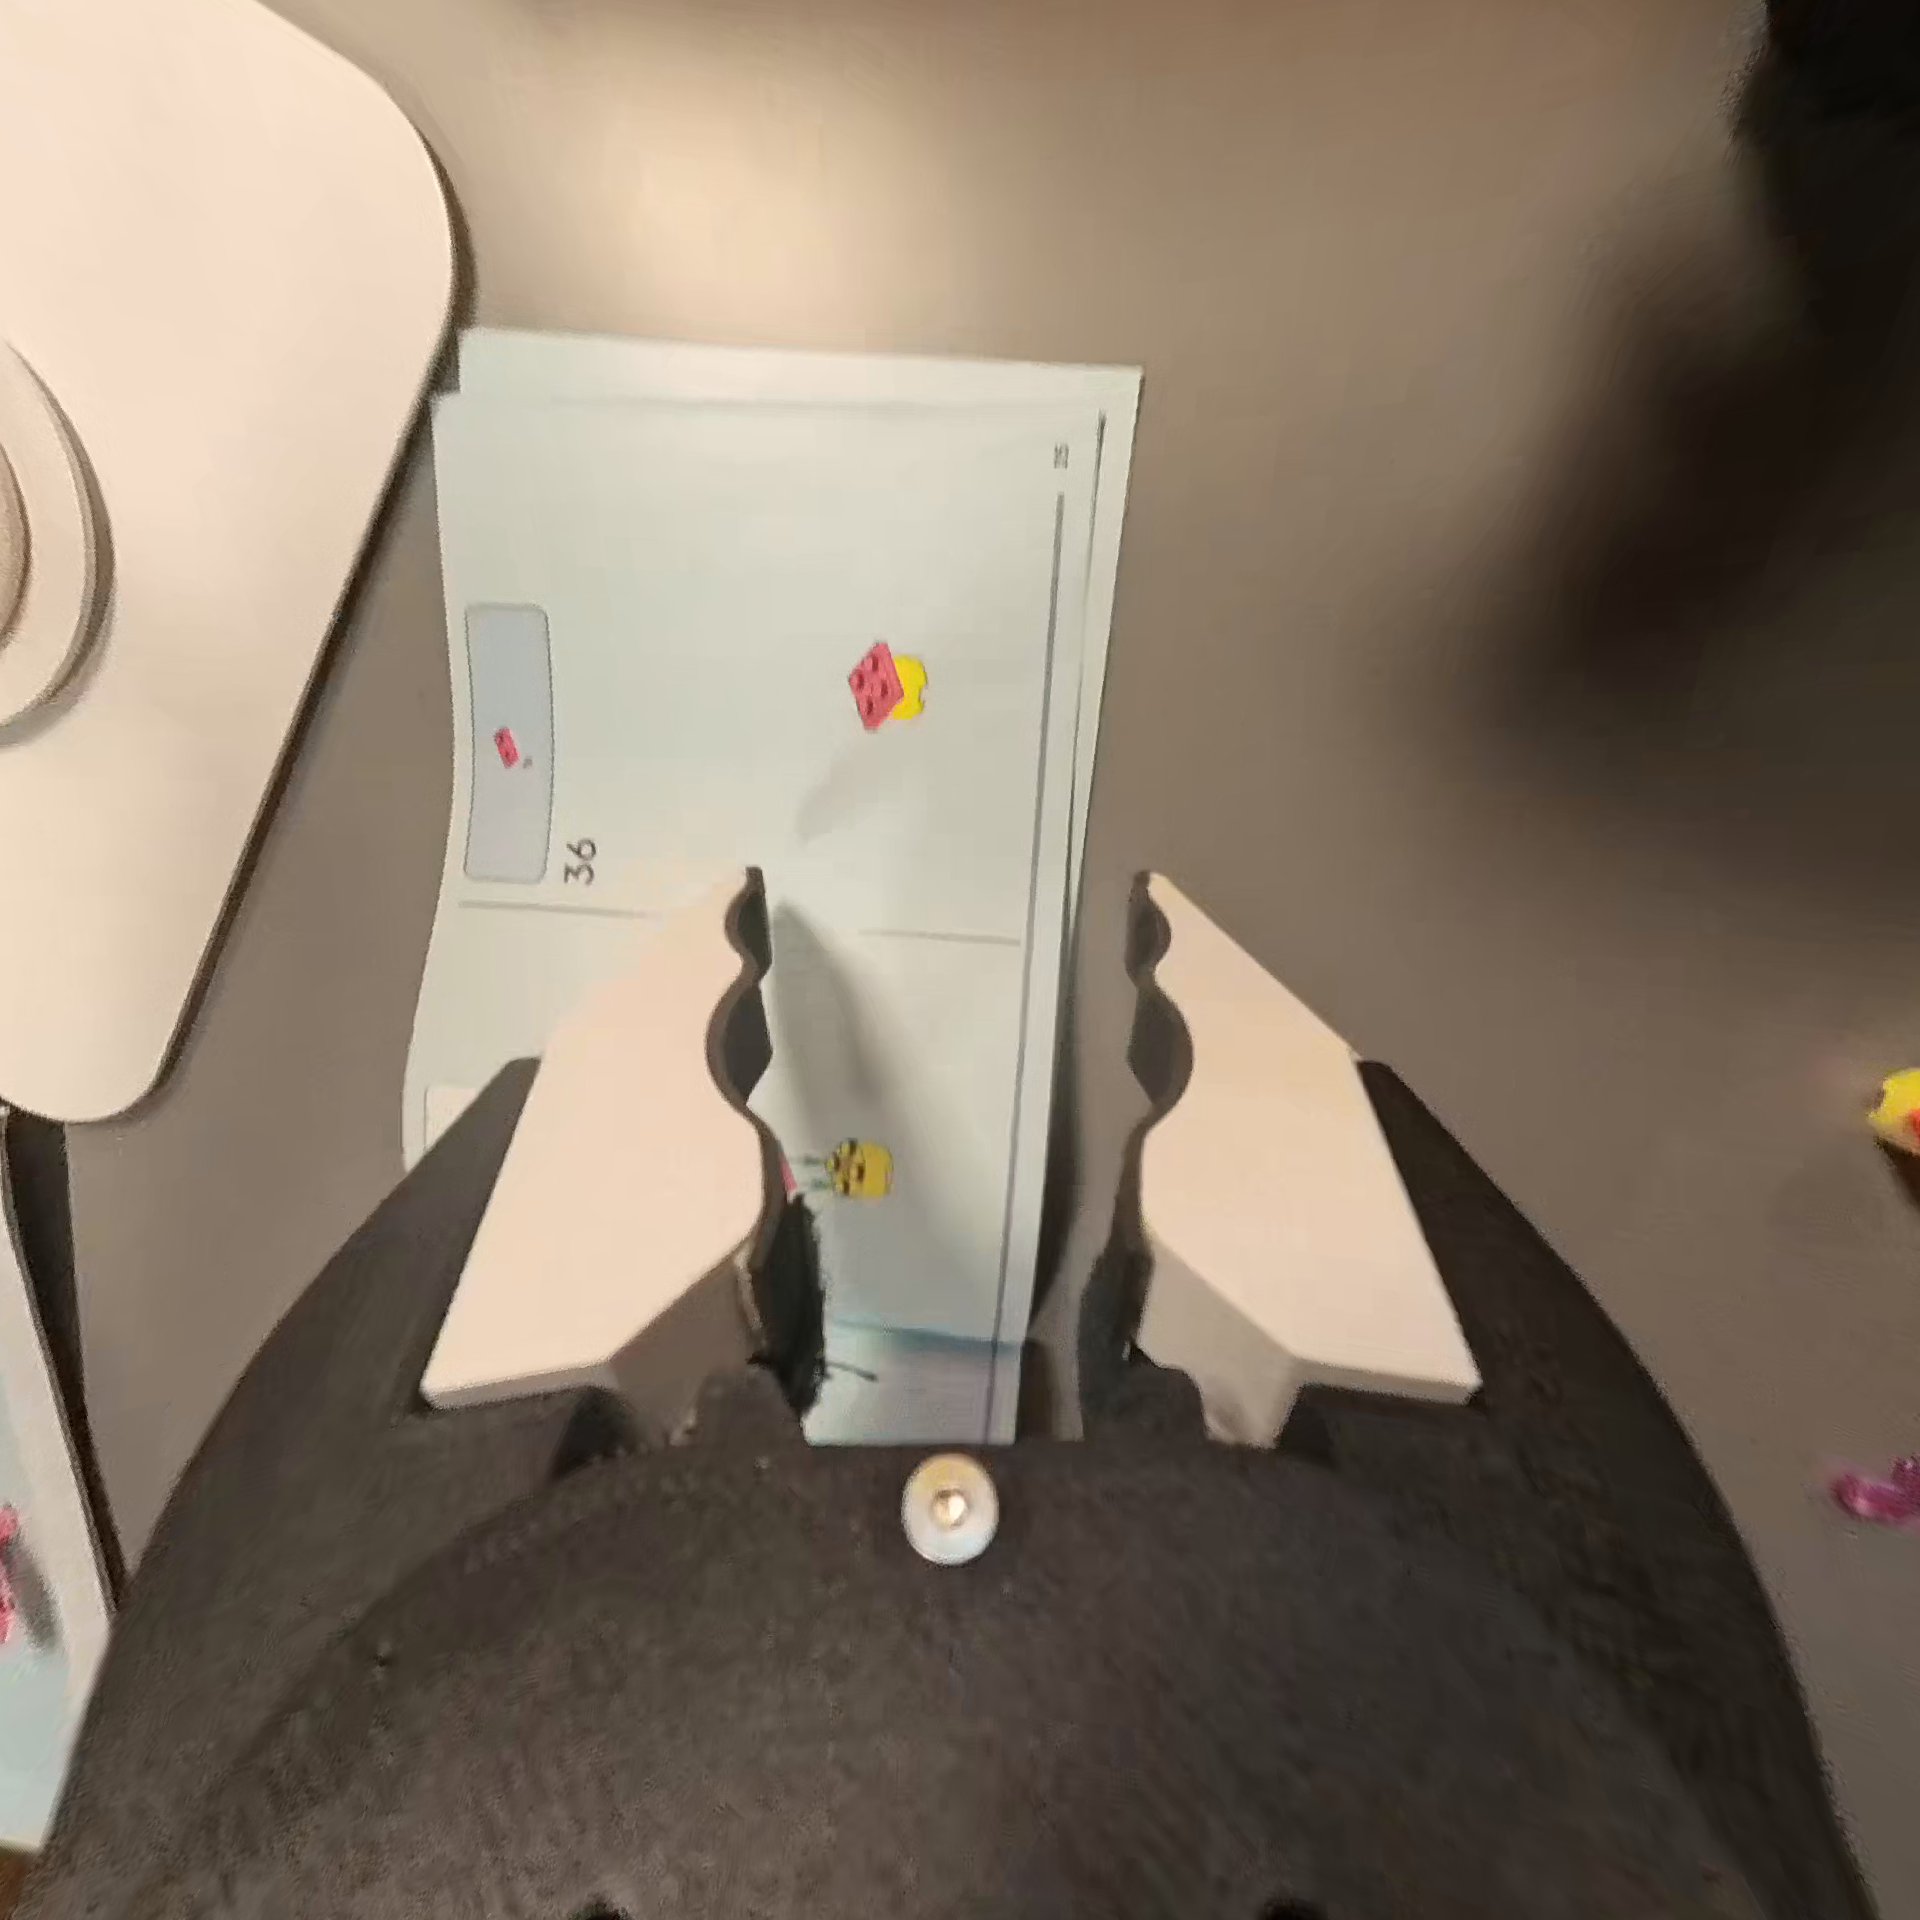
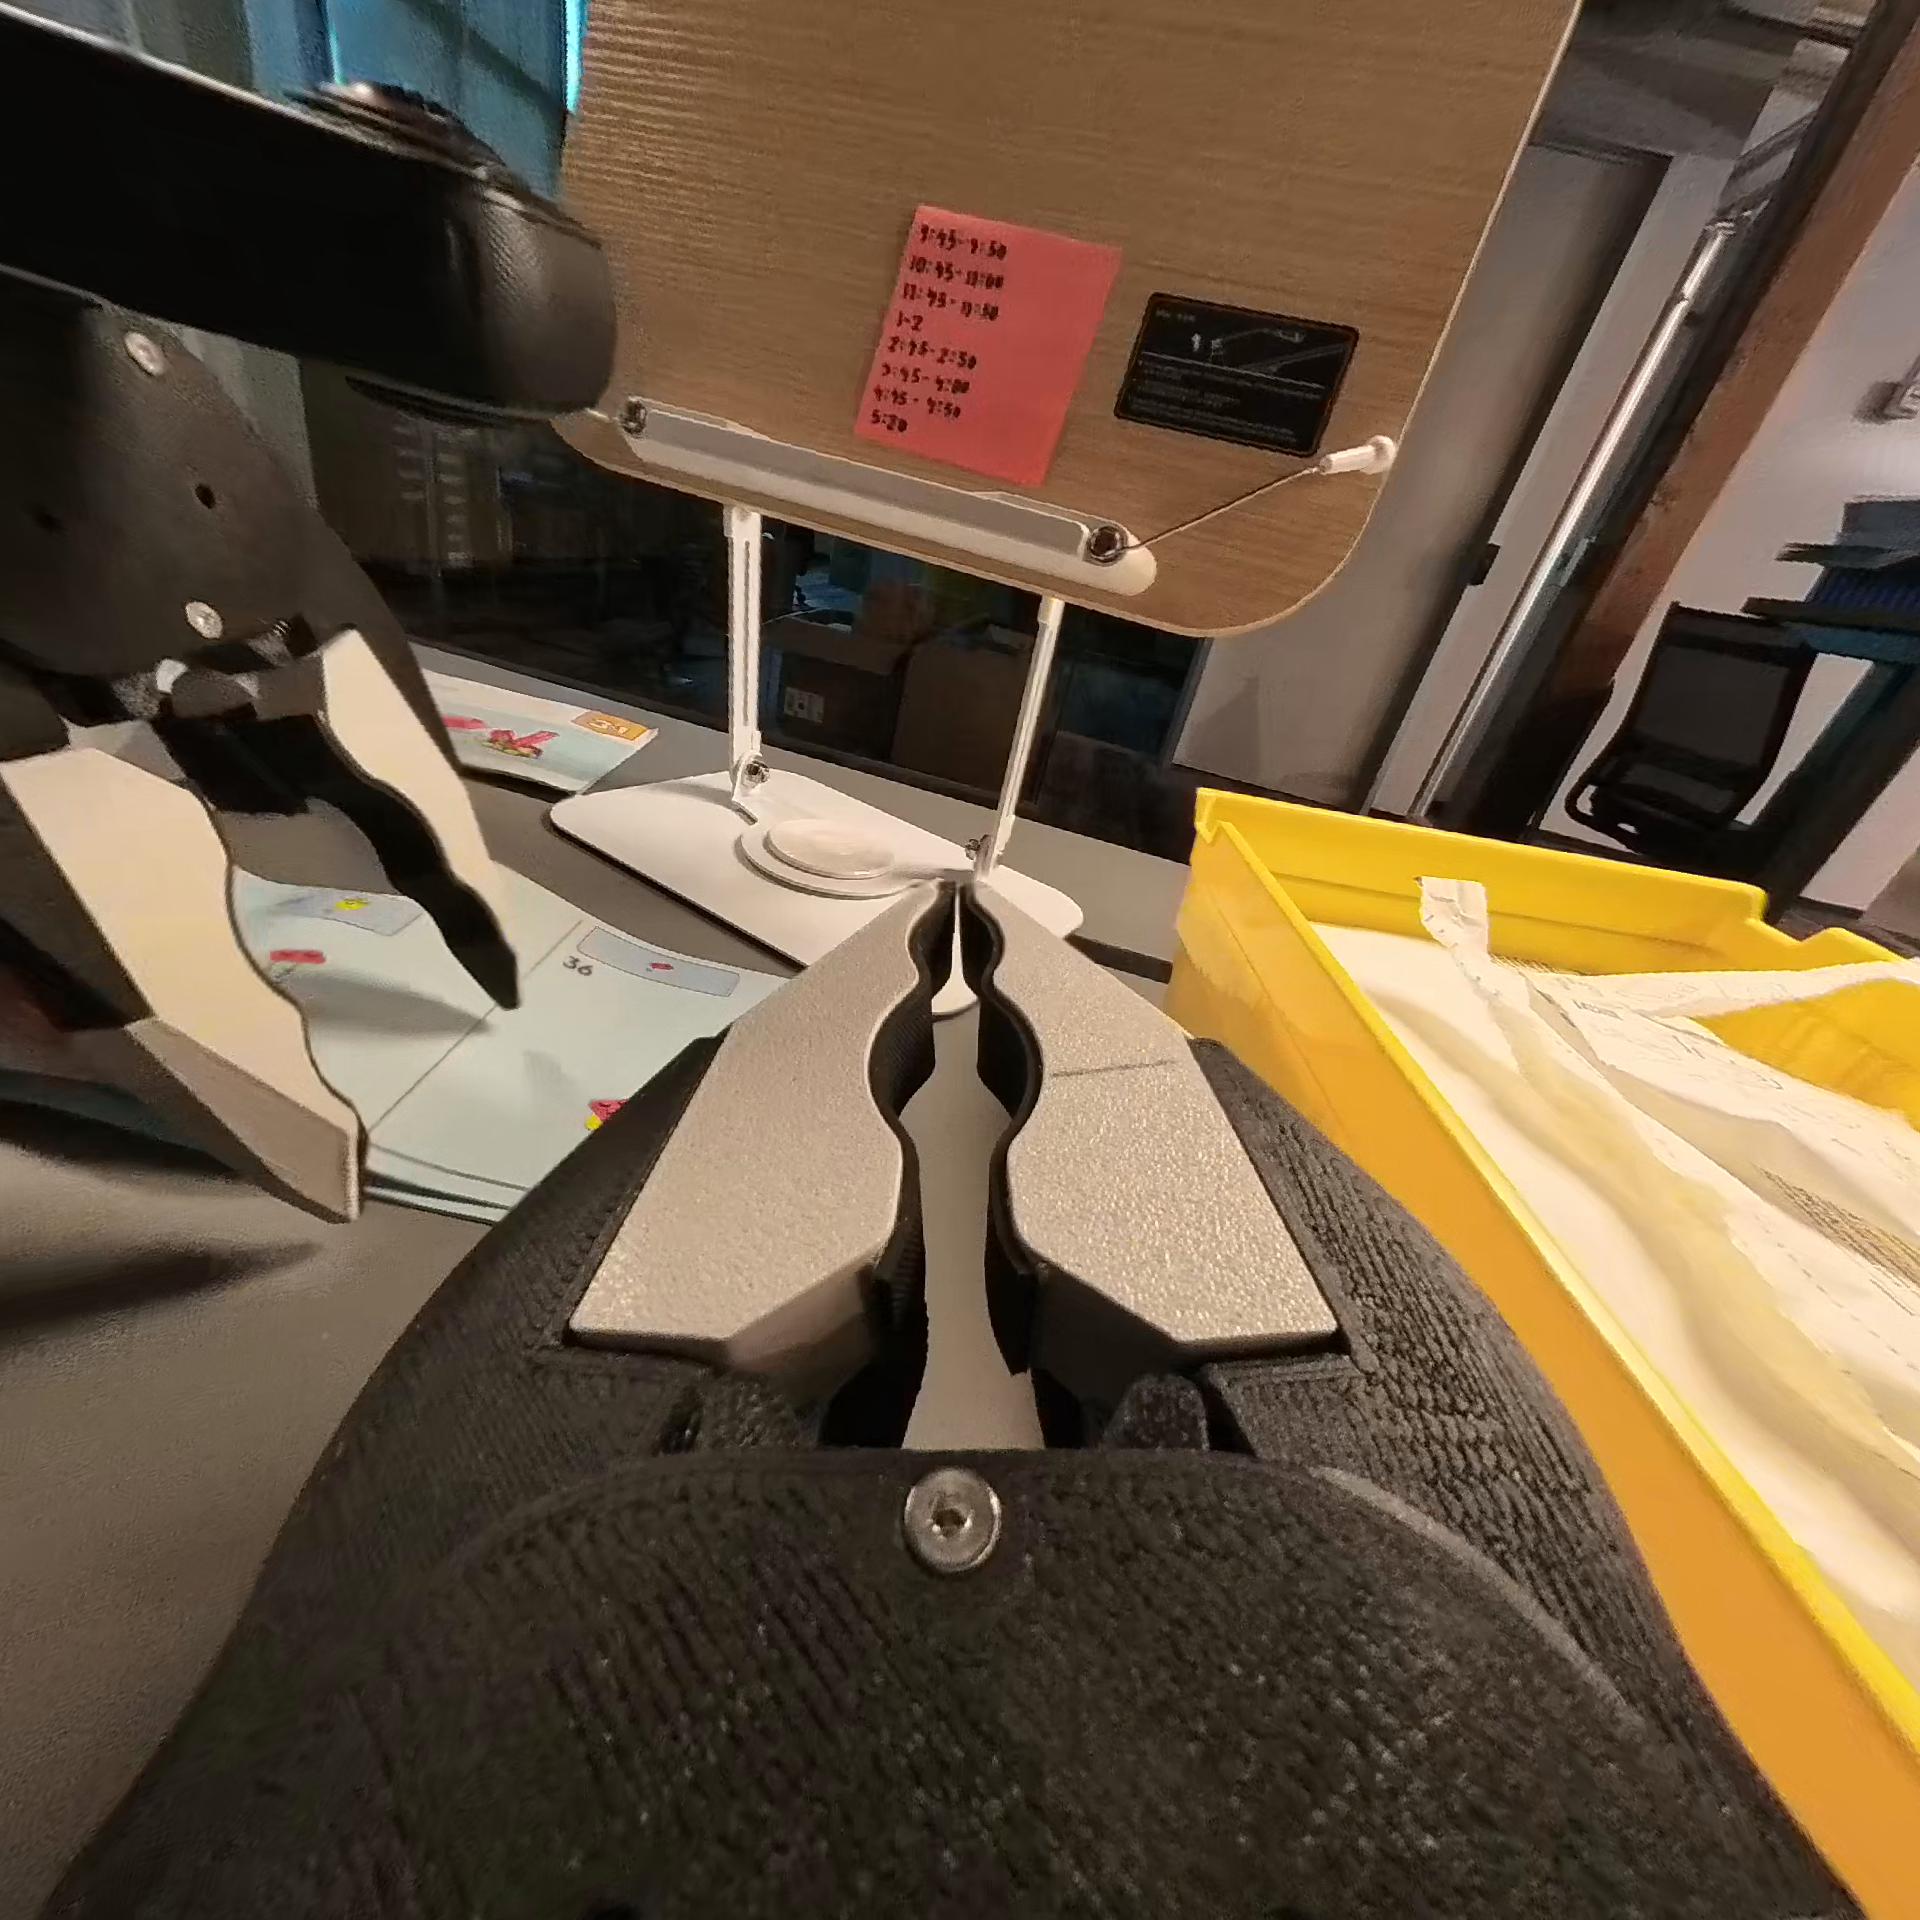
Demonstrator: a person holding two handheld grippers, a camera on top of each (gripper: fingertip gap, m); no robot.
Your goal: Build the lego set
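Note:
My left gripper (image 1: 948, 883) is open and hovers just above an open pale blue instruction booklet (image 1: 727, 571) on the grey table. Nothing is between its fingers. The page under it bears small pictures of red and yellow bricks. In the right wrist view the left gripper (image 2: 426, 1101) shows at the left, jaws apart, its dark fingertip (image 2: 499, 982) close over the booklet (image 2: 468, 1081). My right gripper (image 2: 951, 894) is shut, its tips meeting with nothing seen between them. It is above the table, to the right of the booklet.
A white stand base (image 2: 665, 831) carries a wooden board (image 2: 1195, 156) with a pink note, just behind the booklet; the base also shows at the left (image 1: 208, 416). A yellow bin (image 2: 1351, 1039) with white bags is at the right. Small yellow (image 1: 1896, 1112) and magenta (image 1: 1881, 1486) pieces lie right. There is about 15 cm between the tips of the two grippers.

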